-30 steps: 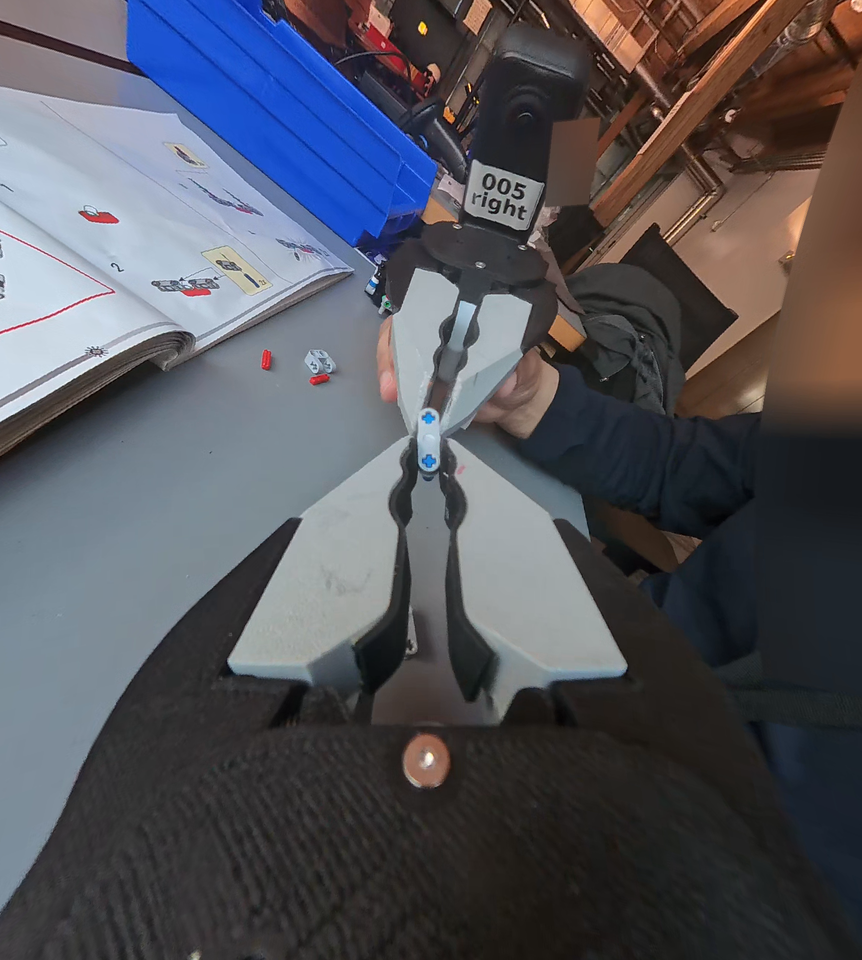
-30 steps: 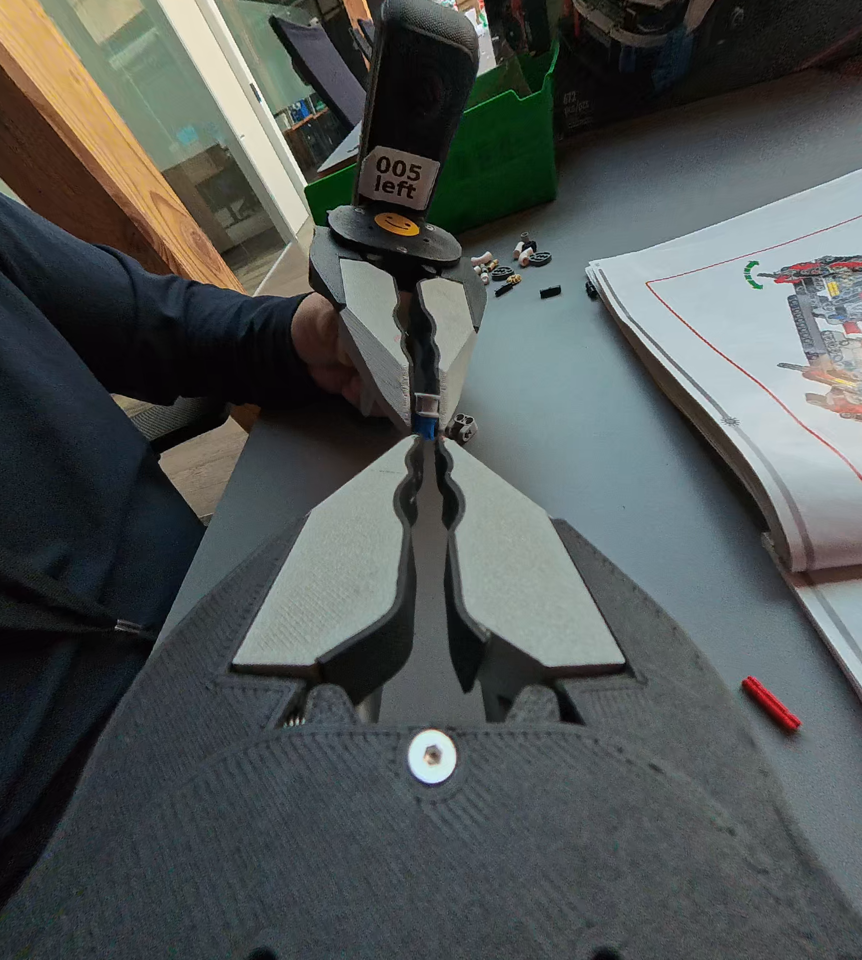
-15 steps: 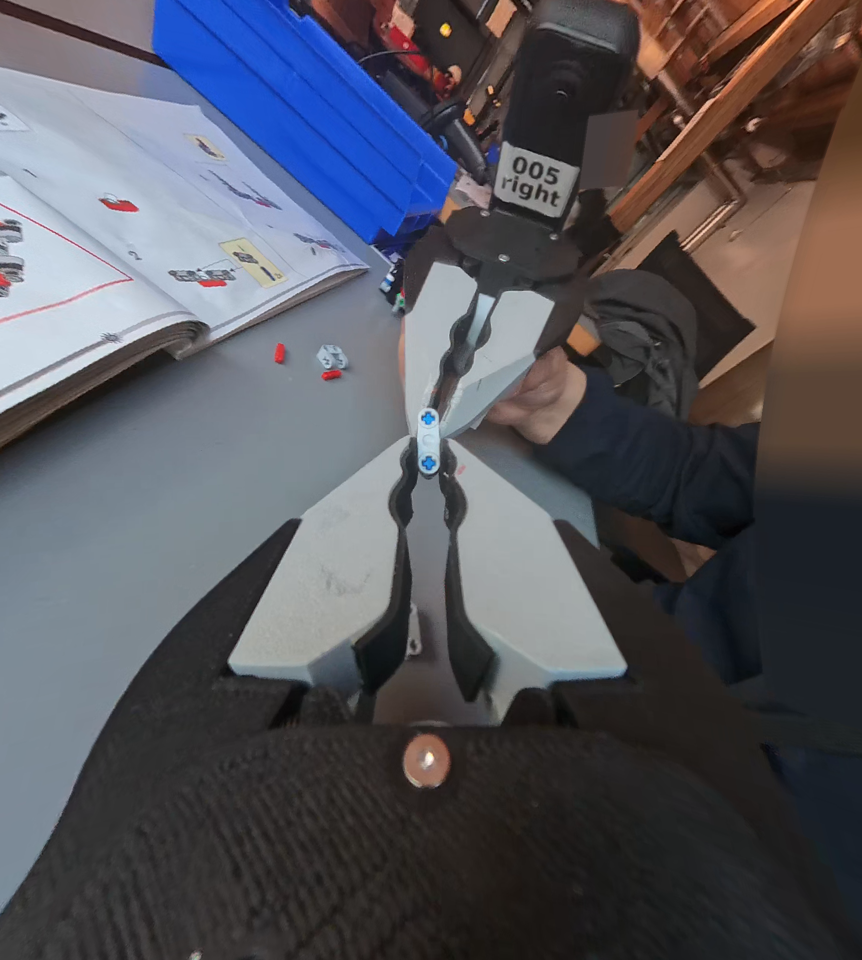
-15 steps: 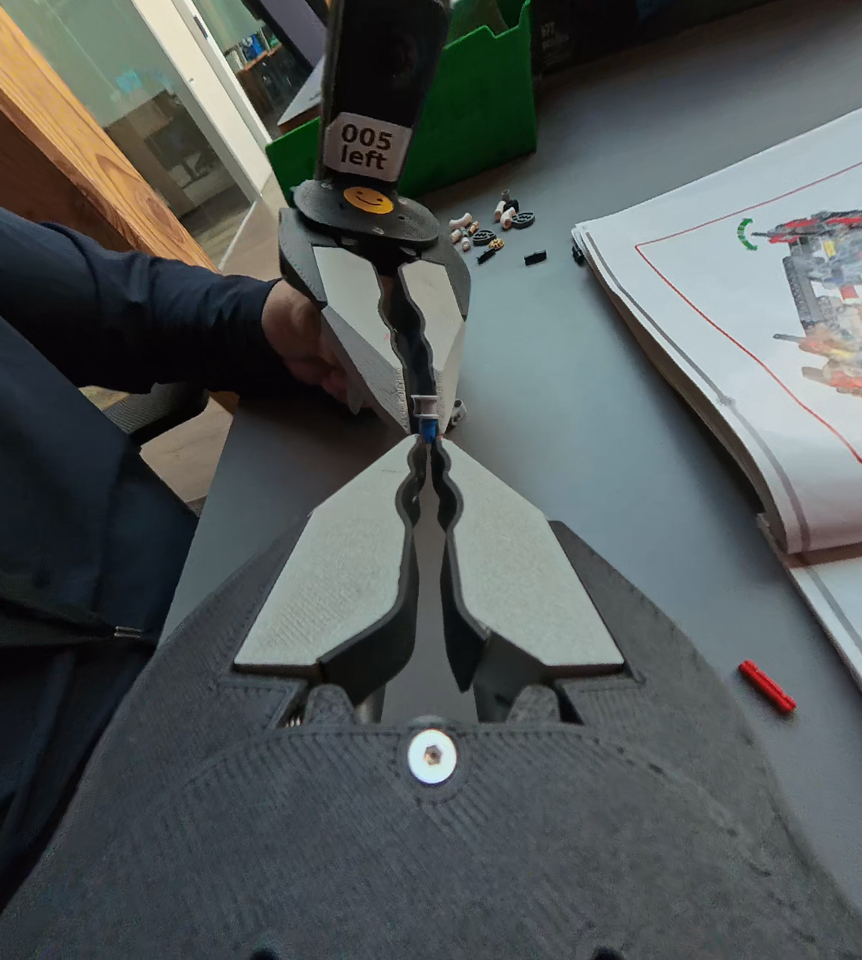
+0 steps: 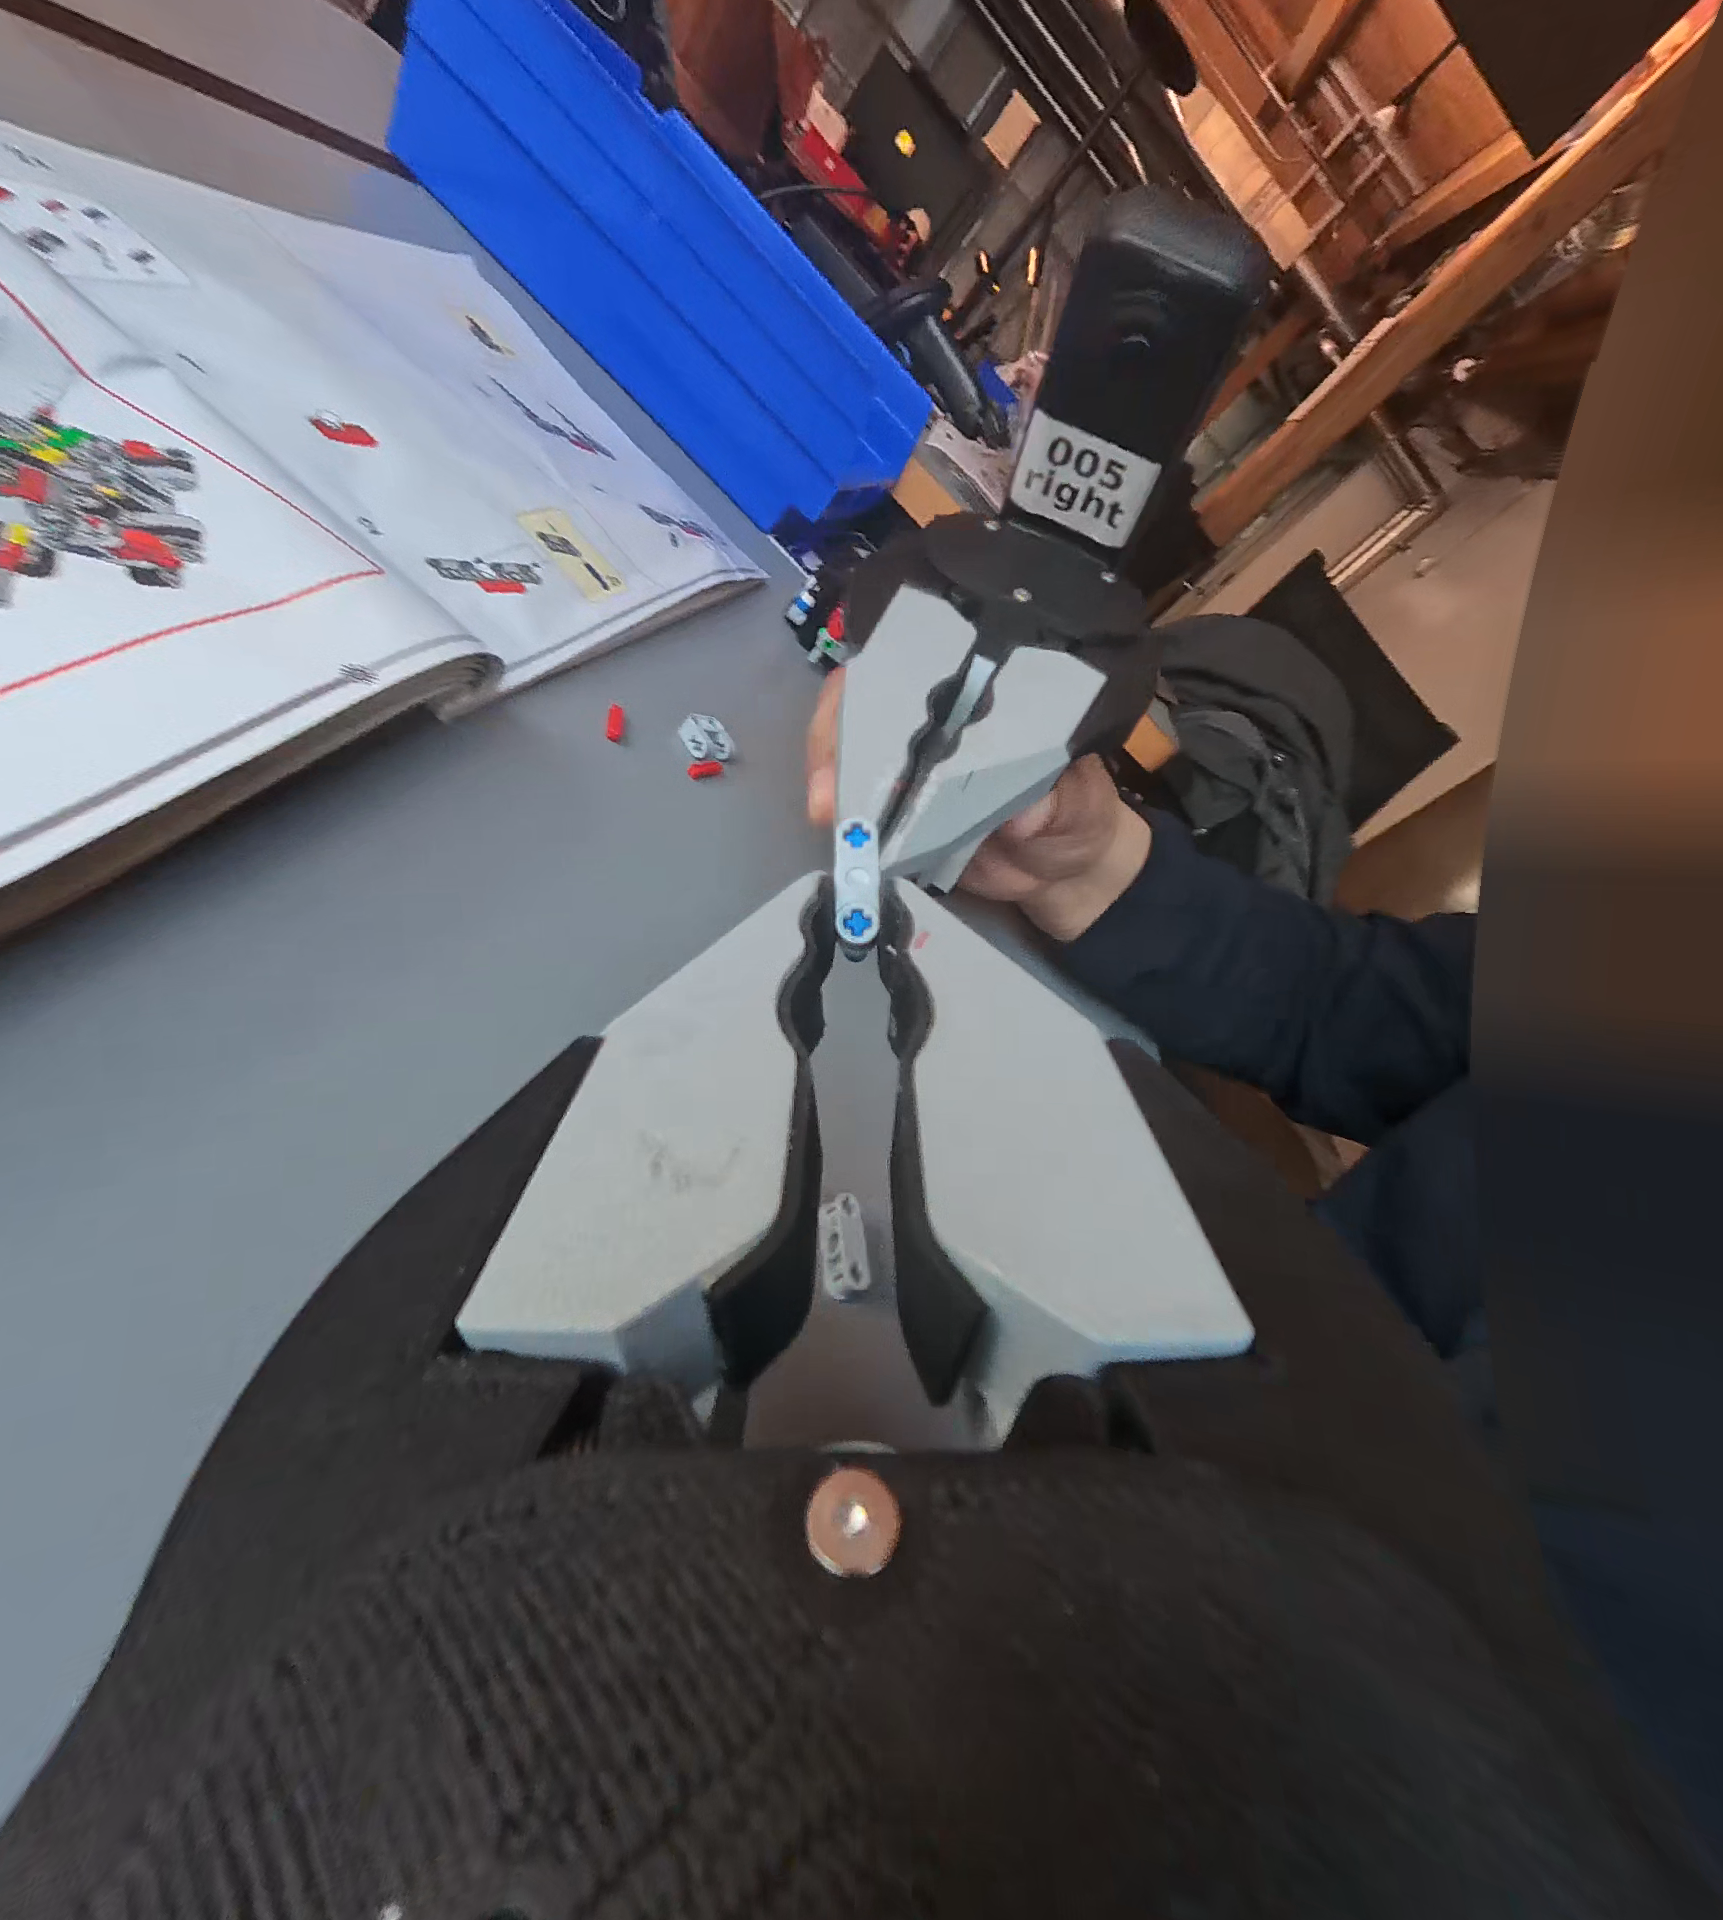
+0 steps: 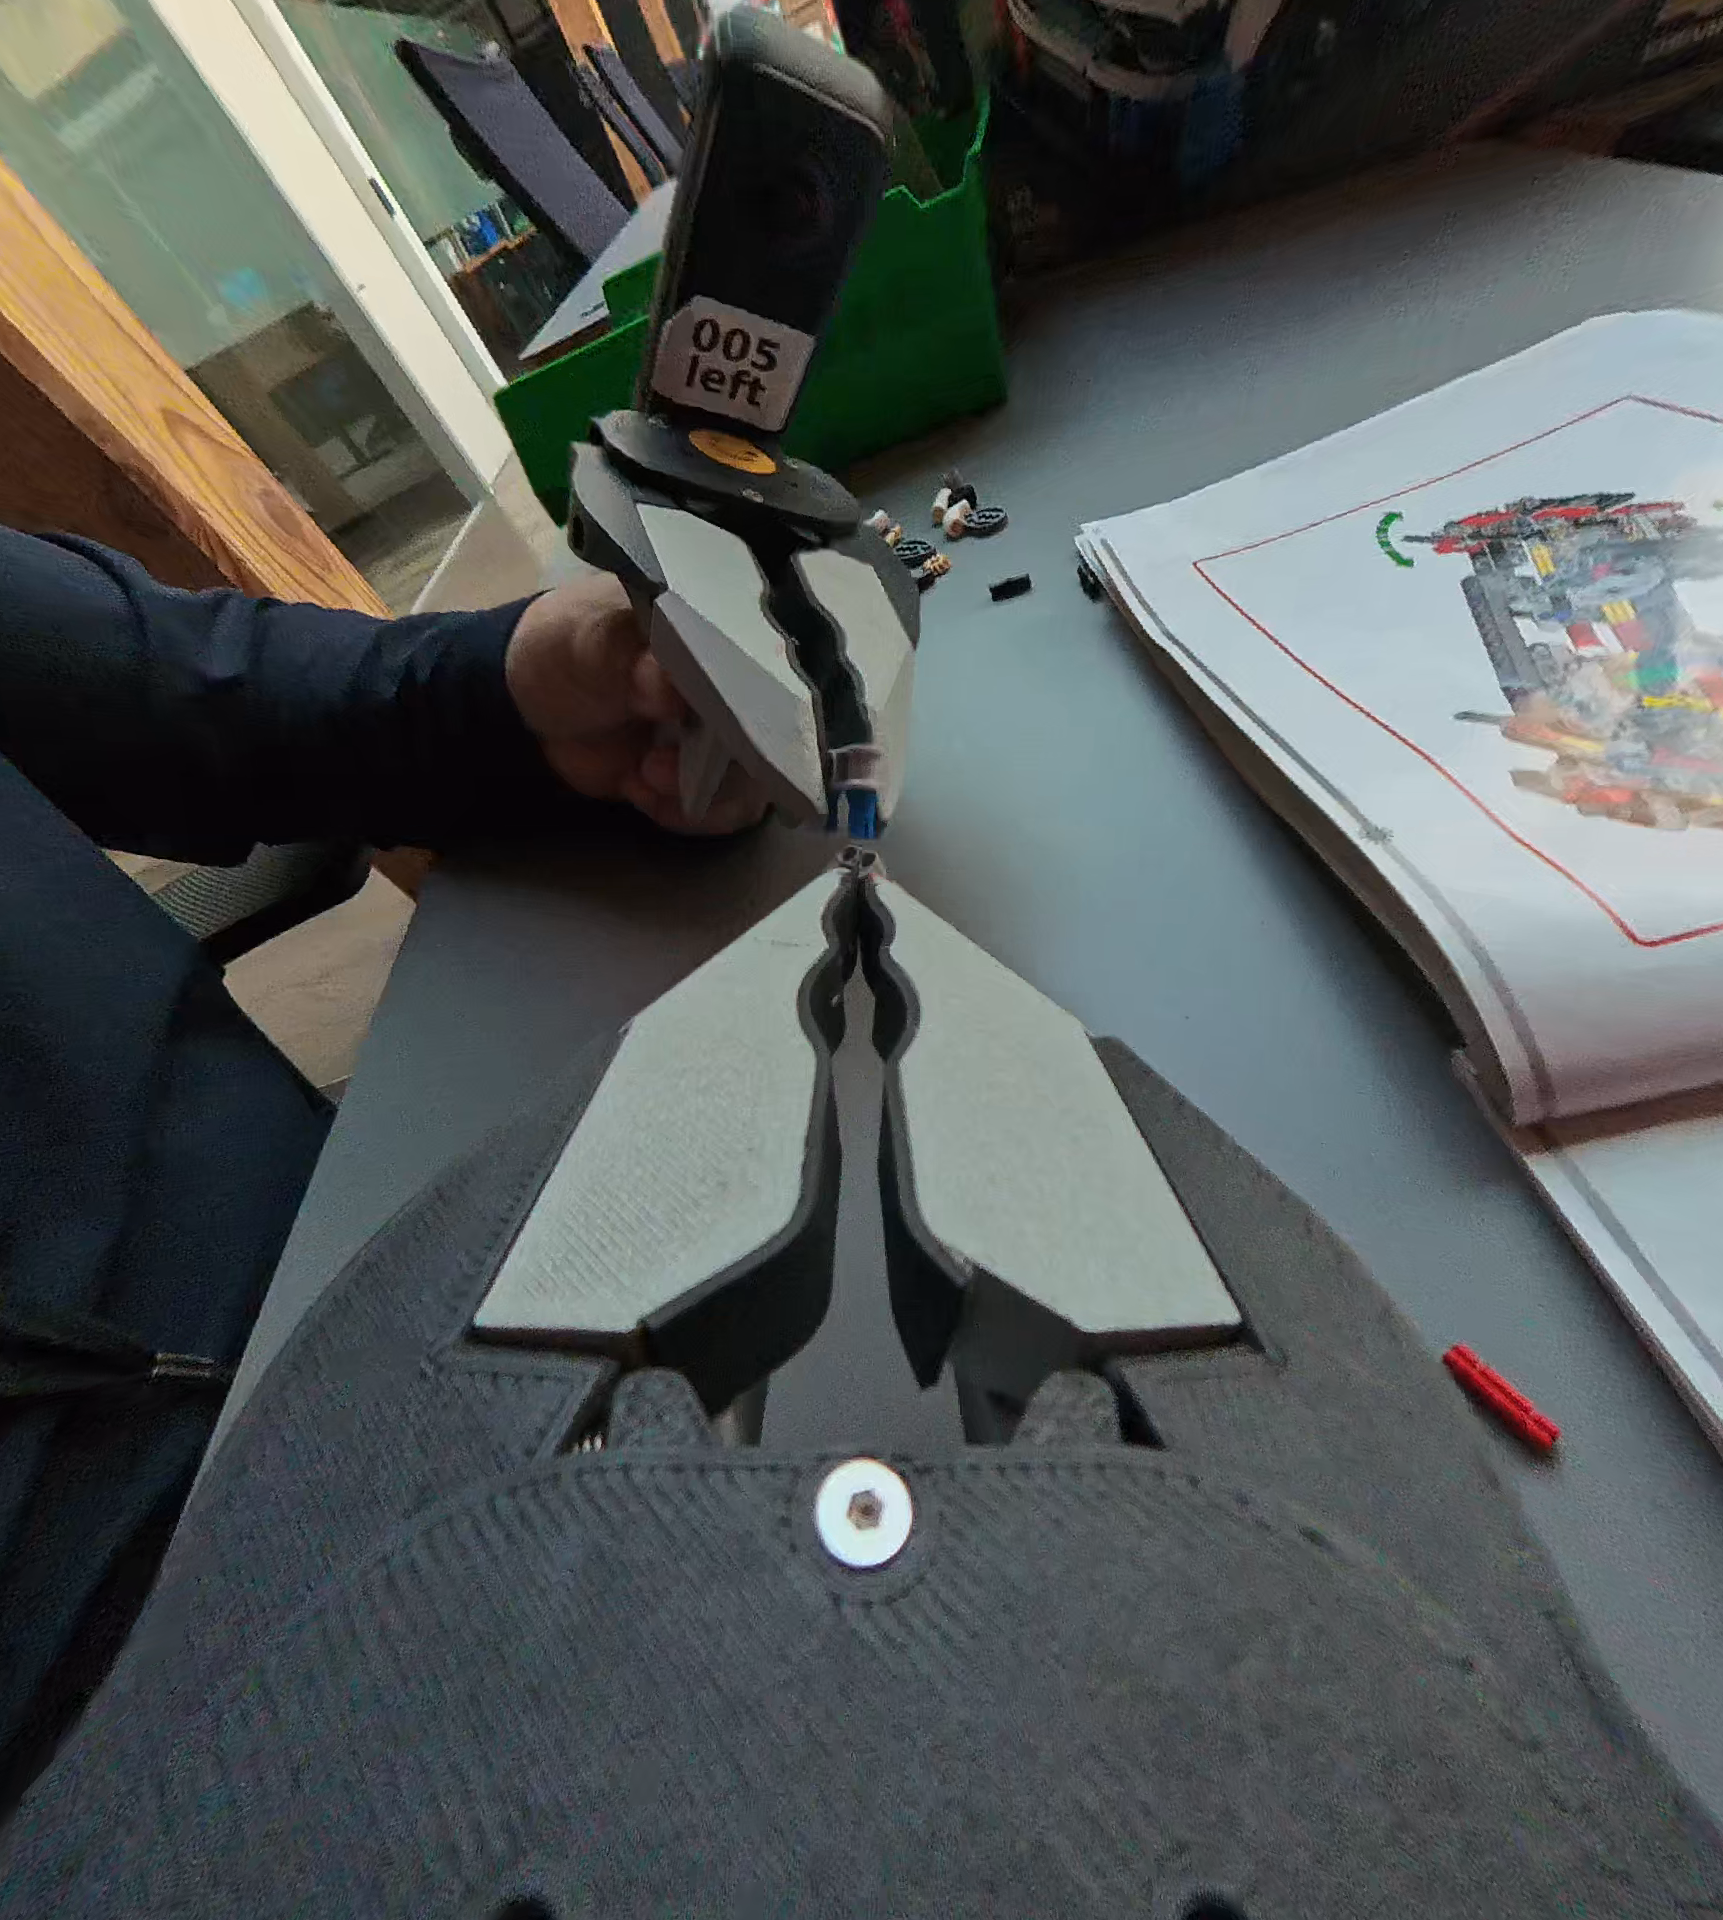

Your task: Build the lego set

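Left wrist view: we see our left gripper pinching a flat, pale-grey plastic link with two blue cross pins at its fingertips. Just beyond, the right gripper is clenched; whether it holds anything we cannot tell. Farther off on the smooth grey table lie small red pegs and an open booklet.

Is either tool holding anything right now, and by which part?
The left tool grips a small light grey beam with blue pins by its lower end. The right tool is shut, with a tiny grey piece at its tips; hold unclear.
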A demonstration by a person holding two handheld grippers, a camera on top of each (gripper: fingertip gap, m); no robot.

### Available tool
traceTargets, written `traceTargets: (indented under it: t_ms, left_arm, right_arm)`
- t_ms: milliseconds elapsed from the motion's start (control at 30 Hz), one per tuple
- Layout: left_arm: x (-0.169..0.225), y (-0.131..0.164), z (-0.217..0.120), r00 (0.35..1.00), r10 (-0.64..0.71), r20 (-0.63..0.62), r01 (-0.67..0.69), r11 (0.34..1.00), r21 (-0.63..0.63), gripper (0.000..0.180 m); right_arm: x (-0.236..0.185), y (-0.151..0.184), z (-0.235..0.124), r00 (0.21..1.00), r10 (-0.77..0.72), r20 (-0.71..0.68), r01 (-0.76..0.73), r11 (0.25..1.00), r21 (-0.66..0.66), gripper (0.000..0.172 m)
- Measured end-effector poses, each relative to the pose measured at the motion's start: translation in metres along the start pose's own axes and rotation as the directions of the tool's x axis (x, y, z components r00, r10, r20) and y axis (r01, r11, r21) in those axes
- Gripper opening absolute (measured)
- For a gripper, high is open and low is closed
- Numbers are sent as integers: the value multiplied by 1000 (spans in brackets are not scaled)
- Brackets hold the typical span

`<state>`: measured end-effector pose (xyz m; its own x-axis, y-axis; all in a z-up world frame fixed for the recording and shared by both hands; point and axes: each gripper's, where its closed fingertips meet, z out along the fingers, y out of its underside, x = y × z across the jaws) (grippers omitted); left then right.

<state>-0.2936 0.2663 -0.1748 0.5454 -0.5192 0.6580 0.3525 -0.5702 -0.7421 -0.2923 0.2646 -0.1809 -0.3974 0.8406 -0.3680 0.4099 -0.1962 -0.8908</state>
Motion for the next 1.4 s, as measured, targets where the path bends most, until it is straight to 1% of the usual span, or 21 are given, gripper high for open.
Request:
traceTargets:
  t_ms: [133,167,200,333,533,567,600,633,667,700,767,800,867,933,967,1033,1067,1133,1233,1300,1400]
  left_arm:
    - [4,3,5,1000,-1,-12,1,1000,-19,6]
    - [4,4,6,1000,2,-13,-2,1000,-18,5]
    - [5,4,6,1000,2,-14,-2,1000,-22,5]
    - [7,6,8,1000,3,-24,-3,1000,-31,5]
    - [12,5,8,998,-5,-59,4,1000,-25,6]
    - [12,5,8,998,45,-38,-46,999,-28,6]
    - [13,2,7,990,138,-10,-139,990,-27,5]
    - [11,-1,6,964,260,52,-257,965,-43,5]
    - [9,-3,4,902,412,132,-404,911,-82,5]
    - [7,-4,4,796,571,202,-553,821,-141,5]
    - [10,0,6,537,807,246,-764,589,-266,5]
    - [8,1,7,415,871,264,-810,485,-329,5]
    - [7,0,7,234,932,277,-846,336,-414,6]
    - [10,-8,4,-3,961,278,-860,140,-491,5]
    - [11,-9,3,-122,958,259,-846,36,-532,5]
    - [14,-4,7,-286,937,199,-806,-123,-579,5]
    - [13,-1,10,-337,925,176,-779,-169,-603,5]
    - [13,1,12,-409,900,148,-741,-233,-630,5]
    - [14,-1,13,-448,882,146,-718,-257,-647,5]
    - [14,-3,13,-433,885,172,-735,-237,-636,6]
    - [6,-3,14,-360,915,184,-742,-161,-650,8]
  right_arm:
    - [-5,-2,0,999,5,43,-5,1000,9,0]
    - [-4,-1,1,999,19,47,-19,1000,5,10]
    - [-5,-1,1,998,27,51,-27,1000,-2,10]
    - [-5,-2,1,999,-17,34,17,1000,-3,0]
    - [-8,-4,-1,996,27,79,-29,999,25,5]
    - [-3,-2,-1,996,64,66,-66,998,15,12]
    - [3,3,-3,992,119,45,-118,993,-17,4]
    - [4,7,-6,986,158,51,-156,987,-29,7]
    - [0,6,-9,976,196,92,-196,980,-9,3]
    - [-6,2,-11,959,234,159,-241,970,20,0]
    - [-15,-5,-14,917,302,261,-326,944,56,6]
    - [-16,-6,-14,901,328,283,-356,933,55,9]
    - [-15,-5,-12,884,362,295,-391,919,47,16]
    - [-18,-7,-10,854,399,335,-436,899,39,25]
    - [-21,-8,-9,833,418,362,-460,887,34,23]
    - [-22,-11,-8,812,436,387,-489,871,46,21]
    - [-23,-12,-7,803,442,399,-500,865,48,24]
    - [-20,-10,-6,812,449,374,-501,864,49,16]
    - [-17,-14,-8,811,448,376,-513,853,91,7]
    - [-15,-17,-12,814,440,380,-515,848,120,2]
    - [-14,-16,-11,856,398,329,-462,875,145,0]
